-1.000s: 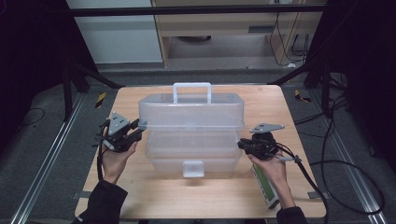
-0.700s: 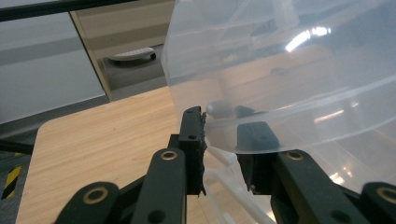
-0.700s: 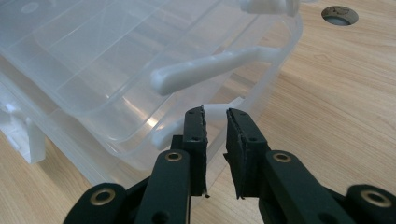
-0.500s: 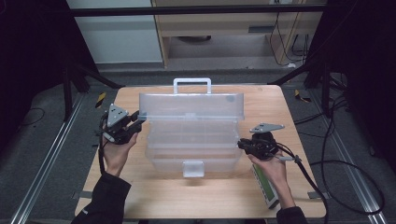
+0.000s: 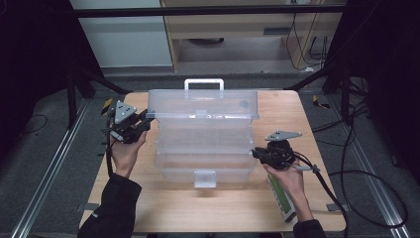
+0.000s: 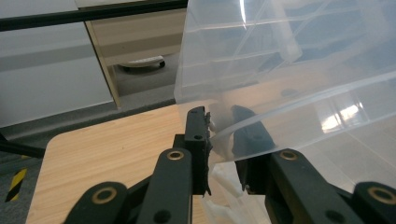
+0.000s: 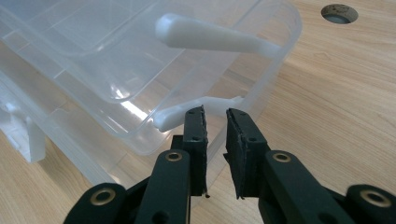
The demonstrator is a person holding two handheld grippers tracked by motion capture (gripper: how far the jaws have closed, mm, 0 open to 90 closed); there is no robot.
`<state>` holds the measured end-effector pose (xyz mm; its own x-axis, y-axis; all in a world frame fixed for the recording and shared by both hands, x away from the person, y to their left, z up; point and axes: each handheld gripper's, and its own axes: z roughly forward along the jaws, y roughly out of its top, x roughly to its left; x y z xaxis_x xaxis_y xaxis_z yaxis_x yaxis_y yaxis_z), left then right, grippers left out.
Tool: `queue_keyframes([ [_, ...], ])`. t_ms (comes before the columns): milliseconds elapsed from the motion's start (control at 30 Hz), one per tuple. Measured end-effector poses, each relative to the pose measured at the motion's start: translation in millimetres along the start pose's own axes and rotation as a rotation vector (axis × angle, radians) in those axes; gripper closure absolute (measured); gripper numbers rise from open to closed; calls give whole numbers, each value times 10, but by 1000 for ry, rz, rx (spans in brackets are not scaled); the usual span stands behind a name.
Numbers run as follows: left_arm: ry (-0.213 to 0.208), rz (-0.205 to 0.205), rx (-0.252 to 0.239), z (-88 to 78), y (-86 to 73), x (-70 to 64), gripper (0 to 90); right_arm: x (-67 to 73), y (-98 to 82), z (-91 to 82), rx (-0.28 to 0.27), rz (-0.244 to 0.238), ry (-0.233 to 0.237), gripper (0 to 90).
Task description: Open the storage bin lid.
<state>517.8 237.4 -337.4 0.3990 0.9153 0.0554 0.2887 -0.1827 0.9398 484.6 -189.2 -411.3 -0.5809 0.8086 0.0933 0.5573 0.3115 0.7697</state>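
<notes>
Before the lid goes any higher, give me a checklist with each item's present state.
1. Left gripper holds the lid: ok, the rim is between the jaws, which have just been closing.
2. Lid off the clear tiered box: ok, tilted up.
3. Right gripper steadies the box: not ok, jaws apart with nothing between them, beside the white hinge arm.
4. Front latch free: ok.
5. Box fully on the wooden table: ok.

A light wooden table (image 5: 148, 198) with rounded corners carries a clear plastic storage box (image 5: 203, 163) at its middle, the box's base resting flat on the wood. A slim green-and-white box (image 5: 282, 201) lies near the table's front right corner, just beside the storage box.
</notes>
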Motion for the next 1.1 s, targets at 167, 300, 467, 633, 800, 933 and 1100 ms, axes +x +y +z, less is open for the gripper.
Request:
queue_keyframes([
  [167, 11, 15, 12, 37, 64, 2, 778, 4, -1, -1, 1, -3, -3, 783],
  [300, 3, 6, 19, 56, 92, 28, 780, 7, -1, -2, 2, -3, -4, 783],
  [467, 4, 1, 20, 88, 113, 36, 781, 7, 0, 1, -1, -8, -3, 782],
  [633, 10, 10, 23, 105, 128, 41, 783, 11, -2, 4, -3, -7, 0, 778],
  [800, 7, -3, 26, 104, 147, 41, 785, 12, -1, 5, -4, -7, 1, 779],
  [933, 9, -8, 30, 119, 170, 45, 784, 10, 0, 4, -4, -13, 3, 778],
  [1100, 13, -10, 33, 153, 208, 57, 784, 2, 3, 8, -5, -16, 1, 780],
])
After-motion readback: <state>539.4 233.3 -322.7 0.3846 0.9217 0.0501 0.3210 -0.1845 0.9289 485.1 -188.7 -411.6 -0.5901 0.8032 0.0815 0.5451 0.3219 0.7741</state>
